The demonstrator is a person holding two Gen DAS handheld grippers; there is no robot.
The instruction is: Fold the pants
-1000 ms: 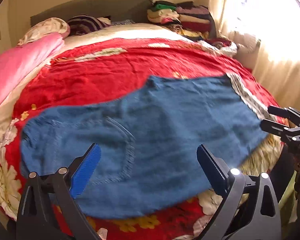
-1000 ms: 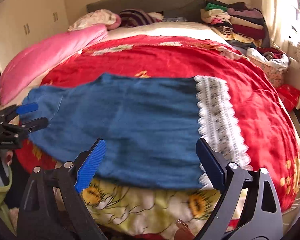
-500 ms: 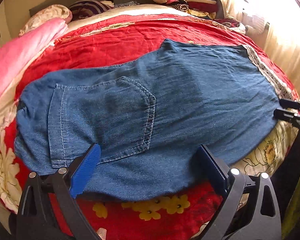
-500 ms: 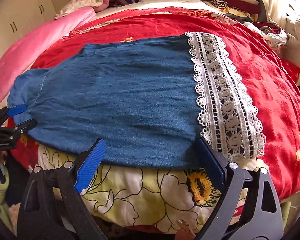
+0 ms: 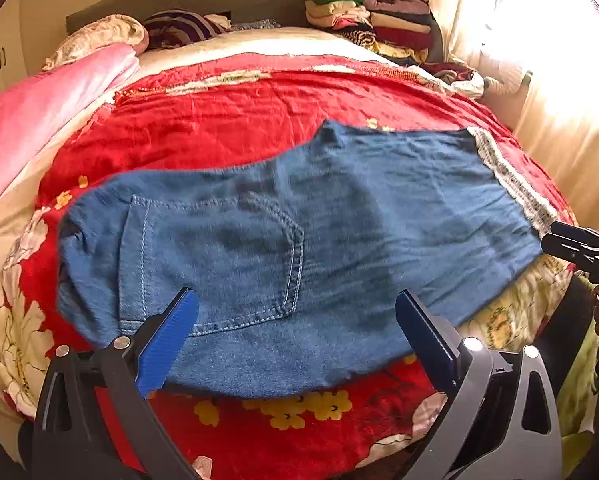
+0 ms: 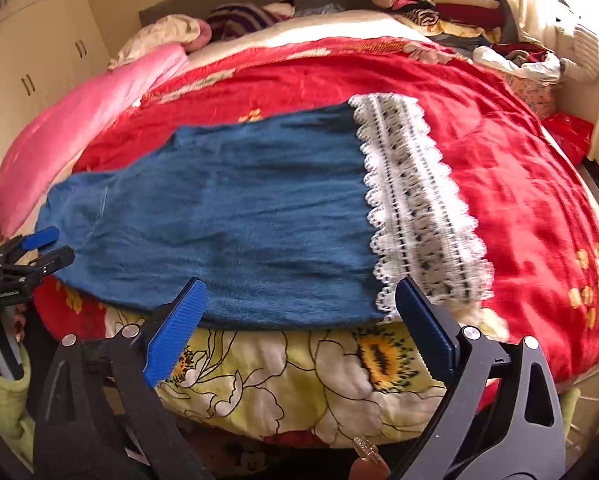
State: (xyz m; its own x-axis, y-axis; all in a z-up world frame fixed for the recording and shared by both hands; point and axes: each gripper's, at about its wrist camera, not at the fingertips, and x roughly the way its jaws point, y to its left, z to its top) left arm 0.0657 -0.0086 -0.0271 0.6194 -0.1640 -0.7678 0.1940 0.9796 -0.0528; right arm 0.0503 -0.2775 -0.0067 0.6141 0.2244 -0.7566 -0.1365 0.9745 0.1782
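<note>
Pants [image 5: 299,248] lie flat across the near part of the red bedspread [image 5: 227,120] in the left wrist view, long axis running left to right: waist and back pocket [image 5: 215,264] to the left, lace cuff [image 5: 515,184] far to the right. The left gripper [image 5: 295,332] hovers over the near edge by the pocket, fingers spread wide with nothing between them. At the right border the right gripper shows only as two dark tips close together, just beside the cuff corner; whether they touch the cloth I cannot tell.

From the right wrist view the same axis holds: the lace cuff [image 6: 415,208] sits just ahead of the right gripper [image 6: 299,324], whose fingers stand released and empty above the near hem. The waist end trails off left toward the left gripper [image 6: 49,248], also parted there. So each hand is nearer its own end, and a fold likely means carrying one end along that axis onto the other.
</note>
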